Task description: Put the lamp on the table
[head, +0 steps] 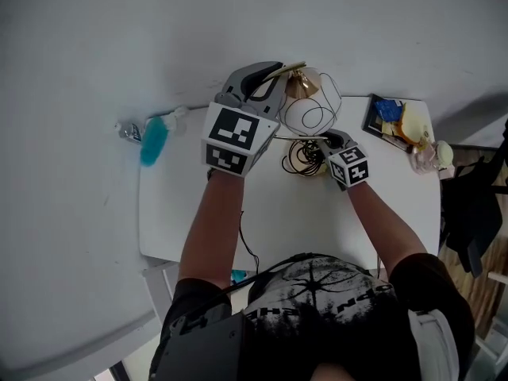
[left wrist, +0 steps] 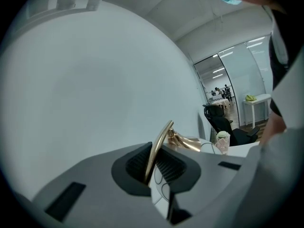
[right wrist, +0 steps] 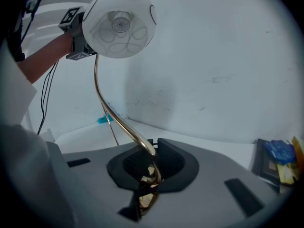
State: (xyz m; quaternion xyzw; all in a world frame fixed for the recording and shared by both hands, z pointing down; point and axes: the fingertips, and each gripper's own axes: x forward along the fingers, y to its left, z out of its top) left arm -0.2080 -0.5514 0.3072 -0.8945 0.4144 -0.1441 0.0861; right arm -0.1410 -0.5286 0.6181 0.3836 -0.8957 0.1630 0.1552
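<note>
Lamp (right wrist: 118, 25): curved gold stem (right wrist: 119, 122); white globe shade (right wrist: 137, 13)

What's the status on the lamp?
Left tongs shut on lamp stem near the shade; right tongs shut on it low down. Lamp over table, touchdown unclear. Blue bottle and clutter at table edges, not in the way.

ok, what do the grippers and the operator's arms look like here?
The left gripper and right gripper are both grey moulded shells. Each carries a white cube with black square markers. Jaw pads are black and ribbed. The person wears short black sleeves, with forearms bare. A thin black cable runs beside the left forearm.
</note>
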